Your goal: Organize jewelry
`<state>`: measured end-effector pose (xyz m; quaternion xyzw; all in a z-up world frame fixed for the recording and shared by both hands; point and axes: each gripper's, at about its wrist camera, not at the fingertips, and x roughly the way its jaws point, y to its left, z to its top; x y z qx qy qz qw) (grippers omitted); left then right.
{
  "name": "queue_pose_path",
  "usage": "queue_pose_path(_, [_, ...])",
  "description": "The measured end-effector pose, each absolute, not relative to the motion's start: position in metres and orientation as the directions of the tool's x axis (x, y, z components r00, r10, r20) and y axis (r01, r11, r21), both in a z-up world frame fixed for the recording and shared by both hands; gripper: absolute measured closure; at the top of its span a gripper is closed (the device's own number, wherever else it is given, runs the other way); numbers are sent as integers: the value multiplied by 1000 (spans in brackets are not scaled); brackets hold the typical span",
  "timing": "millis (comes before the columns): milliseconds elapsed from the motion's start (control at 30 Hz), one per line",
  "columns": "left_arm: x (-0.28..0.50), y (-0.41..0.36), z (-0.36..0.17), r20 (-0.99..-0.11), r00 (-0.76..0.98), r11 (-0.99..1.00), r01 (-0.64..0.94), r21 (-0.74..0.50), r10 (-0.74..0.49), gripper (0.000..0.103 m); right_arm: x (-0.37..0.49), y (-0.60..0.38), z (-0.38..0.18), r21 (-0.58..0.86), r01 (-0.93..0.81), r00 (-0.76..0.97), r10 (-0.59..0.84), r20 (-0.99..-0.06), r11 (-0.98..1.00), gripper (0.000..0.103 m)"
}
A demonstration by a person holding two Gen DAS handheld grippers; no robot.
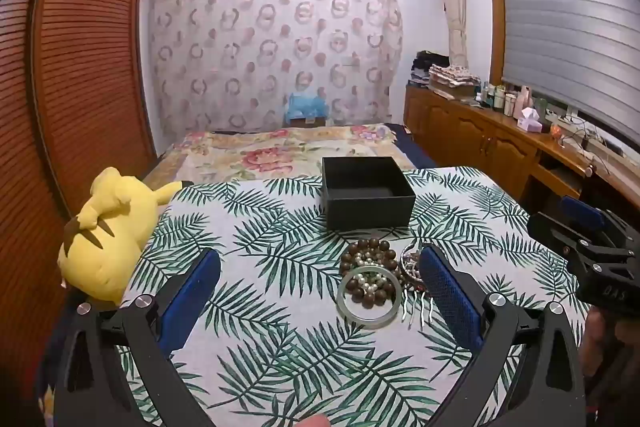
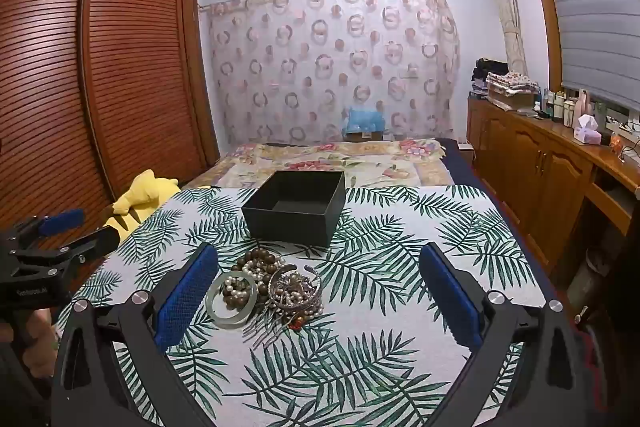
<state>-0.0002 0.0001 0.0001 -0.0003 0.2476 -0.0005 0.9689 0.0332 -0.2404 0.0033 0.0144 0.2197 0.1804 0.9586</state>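
The jewelry lay heaped in one small tangle on the palm-leaf printed tablecloth (image 1: 280, 367), just in front of the open, square black cardboard box (image 1: 366, 193), which appeared empty and stood near the table's far edge, presumably as the place the pieces were meant to go. Nearest the cameras in the pile sat a pale, translucent glassy bangle (image 1: 369, 303), lying flat around some of the brown wooden round beads (image 1: 366, 251) and a strand of small white pearls (image 2: 256, 273) that ran through the heap. Beside it were a woven silver-toned metal cuff bracelet (image 2: 294, 287) and a small silver hair comb with thin prongs (image 1: 418, 309), touching the rest. The left gripper (image 1: 320, 275) hovered low before the pile with its blue-padded fingers spread wide and holding nothing, the pile sitting nearer its right finger, so a small shift seemed needed to centre on one piece. The right gripper (image 2: 318, 273) was likewise spread wide and empty, the heap lying toward its left finger. A yellow plush toy with brown stripes (image 1: 108, 227) rested off the table's left edge, clear of the work.
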Motion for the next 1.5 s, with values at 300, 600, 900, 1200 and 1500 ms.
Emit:
queue_pose_path(300, [0, 0, 0, -483, 876, 1000, 1, 2, 0, 7, 33, -240, 3, 109, -341, 837, 355, -416, 934, 2])
queue_pose_path(600, [0, 0, 0, -481, 877, 1000, 1, 2, 0, 7, 33, -240, 5, 108, -340, 838, 353, -416, 934, 2])
queue_pose_path(900, [-5, -5, 6, -478, 878, 1000, 2, 1, -1, 7, 33, -240, 5, 109, -341, 837, 354, -416, 934, 2])
queue_pose_path(1200, [-5, -5, 6, -476, 880, 1000, 0, 2, 1, 7, 32, -240, 6, 108, -340, 838, 353, -416, 934, 2])
queue_pose_path(1500, [-7, -8, 11, -477, 879, 1000, 1, 1, 0, 7, 31, -240, 7, 108, -341, 838, 354, -415, 934, 2])
